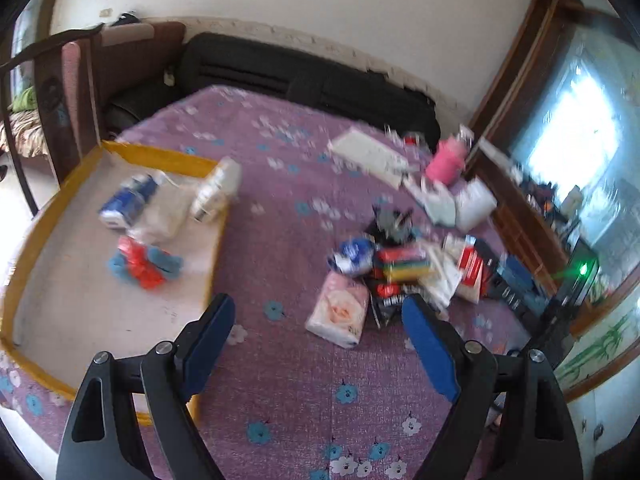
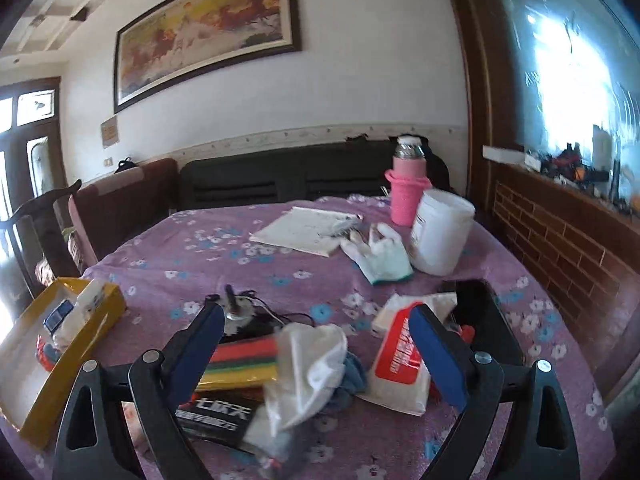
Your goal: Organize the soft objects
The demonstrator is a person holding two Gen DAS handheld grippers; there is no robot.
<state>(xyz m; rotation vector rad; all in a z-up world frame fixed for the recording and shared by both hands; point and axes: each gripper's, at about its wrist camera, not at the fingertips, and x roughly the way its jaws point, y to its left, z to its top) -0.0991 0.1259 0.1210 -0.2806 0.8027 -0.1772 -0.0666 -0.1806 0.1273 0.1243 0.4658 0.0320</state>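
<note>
A yellow-rimmed cardboard box (image 1: 52, 204) lies on the purple flowered cloth at left, holding a blue-white pack (image 1: 130, 200), a clear bag, a white pack (image 1: 216, 190) and a red-and-blue soft item (image 1: 144, 262). A pile of soft packs lies mid-table: a pink tissue pack (image 1: 340, 314), a blue-white pack (image 1: 354, 256), coloured cloths (image 2: 240, 364), a white bagged cloth (image 2: 308, 364) and a red-white tissue pack (image 2: 400, 364). My left gripper (image 1: 318, 322) is open and empty above the cloth, near the pink pack. My right gripper (image 2: 316, 332) is open over the pile.
A white glove (image 2: 380, 256), a notepad (image 2: 304, 230), a white jar (image 2: 440, 236) and a pink flask (image 2: 406, 188) stand at the far right of the table. A black tray (image 2: 492, 320) lies right of the pile. A black sofa and wooden chairs stand beyond.
</note>
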